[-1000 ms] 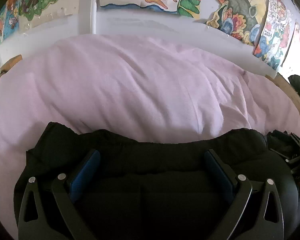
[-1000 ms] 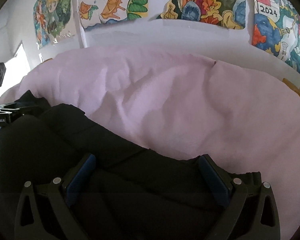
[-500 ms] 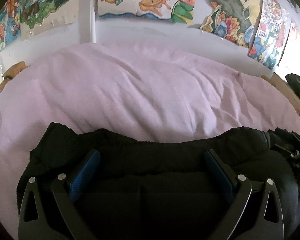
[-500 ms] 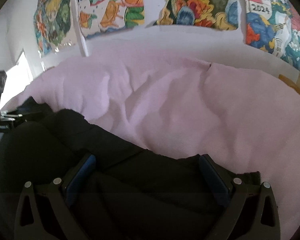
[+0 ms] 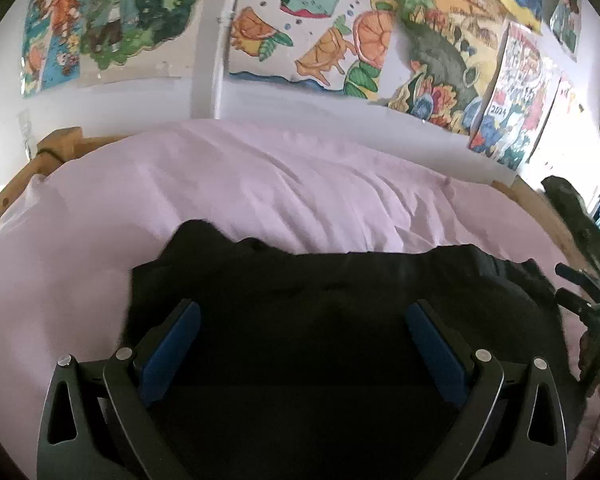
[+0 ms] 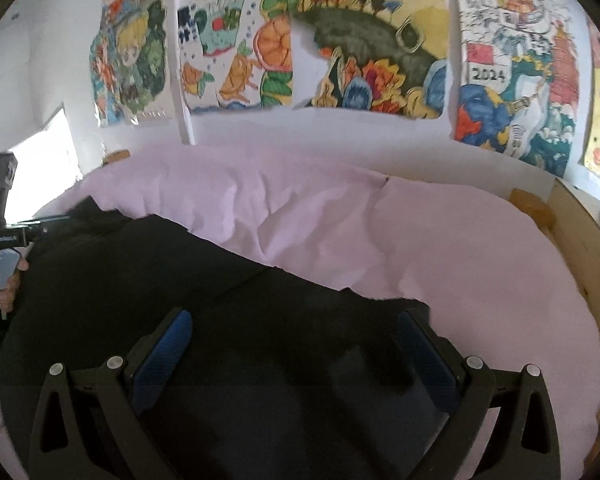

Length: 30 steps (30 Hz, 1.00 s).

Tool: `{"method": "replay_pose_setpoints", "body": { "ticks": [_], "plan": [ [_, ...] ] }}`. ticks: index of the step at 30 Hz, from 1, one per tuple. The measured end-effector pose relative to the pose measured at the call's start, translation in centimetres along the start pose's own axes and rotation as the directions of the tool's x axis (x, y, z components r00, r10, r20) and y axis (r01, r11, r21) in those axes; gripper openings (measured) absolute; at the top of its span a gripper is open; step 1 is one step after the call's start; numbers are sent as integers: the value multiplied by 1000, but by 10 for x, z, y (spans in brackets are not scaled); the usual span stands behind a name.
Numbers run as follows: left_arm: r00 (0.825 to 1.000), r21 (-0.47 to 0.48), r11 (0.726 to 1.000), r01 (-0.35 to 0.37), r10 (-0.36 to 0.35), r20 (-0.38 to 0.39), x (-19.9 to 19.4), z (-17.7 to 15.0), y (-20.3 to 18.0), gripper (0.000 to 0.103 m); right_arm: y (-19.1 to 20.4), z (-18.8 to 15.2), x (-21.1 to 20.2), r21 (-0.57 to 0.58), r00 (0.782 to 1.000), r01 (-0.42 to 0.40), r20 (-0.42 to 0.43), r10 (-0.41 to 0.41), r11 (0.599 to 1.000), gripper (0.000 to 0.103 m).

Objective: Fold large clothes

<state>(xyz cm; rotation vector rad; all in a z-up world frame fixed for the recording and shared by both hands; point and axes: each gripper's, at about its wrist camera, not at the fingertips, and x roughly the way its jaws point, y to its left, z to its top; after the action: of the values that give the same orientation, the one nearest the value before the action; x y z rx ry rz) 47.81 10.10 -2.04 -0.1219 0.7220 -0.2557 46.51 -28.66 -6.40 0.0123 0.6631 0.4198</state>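
Observation:
A large black garment (image 5: 340,300) lies on a pink bedsheet (image 5: 260,184). In the left wrist view my left gripper (image 5: 302,316) is open, its blue pads (image 5: 172,344) wide apart over the garment's left part. In the right wrist view my right gripper (image 6: 296,328) is open over the garment's (image 6: 180,280) right end, blue pads (image 6: 160,356) wide apart. Neither gripper holds cloth. The other gripper shows at each view's edge: the right one (image 5: 580,284) and the left one (image 6: 4,224).
The wooden bed frame (image 6: 580,248) runs along the right and shows at the far left (image 5: 56,148). A white wall with colourful posters (image 6: 360,60) stands behind the bed. A dark object (image 5: 576,208) sits past the bed's right edge.
Both grippers have lifted and tilted up, so more wall and posters show. The garment's far edge sits lower in both views. The jaws stay open.

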Motion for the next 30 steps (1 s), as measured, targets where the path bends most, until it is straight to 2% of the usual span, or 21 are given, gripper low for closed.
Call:
{"method": "replay_pose_setpoints", "body": {
  "ticks": [4,7,12,17,21,25,30],
  "plan": [
    [1000,-43,999,-7,7,-11,-23,-6,19,102,-9,-7,-26,64,999,-32,3,32,997,103],
    [998,-74,996,-50,47,-34,-39,-18,37,102,-16,-17,-38,88,1000,-6,-20,8,996,103],
    [996,-101,993,-61,54,-73,-54,-41,61,102,-32,-34,-48,143,999,24,-51,-17,989,103],
    [995,-104,994,31,-40,-95,-62,-54,71,102,-47,-54,-52,215,996,3,-86,16,977,103],
    [989,-94,988,122,-130,-74,-64,-57,72,102,-55,-66,-50,267,995,-12,-96,39,964,103],
    [980,-63,982,176,-181,-82,-64,-58,70,102,-64,-76,-43,334,989,-50,-115,94,941,103],
    [967,-32,981,193,-195,-164,-50,-62,68,102,-73,-88,-27,368,972,-89,-171,162,926,103]
  ]
}}
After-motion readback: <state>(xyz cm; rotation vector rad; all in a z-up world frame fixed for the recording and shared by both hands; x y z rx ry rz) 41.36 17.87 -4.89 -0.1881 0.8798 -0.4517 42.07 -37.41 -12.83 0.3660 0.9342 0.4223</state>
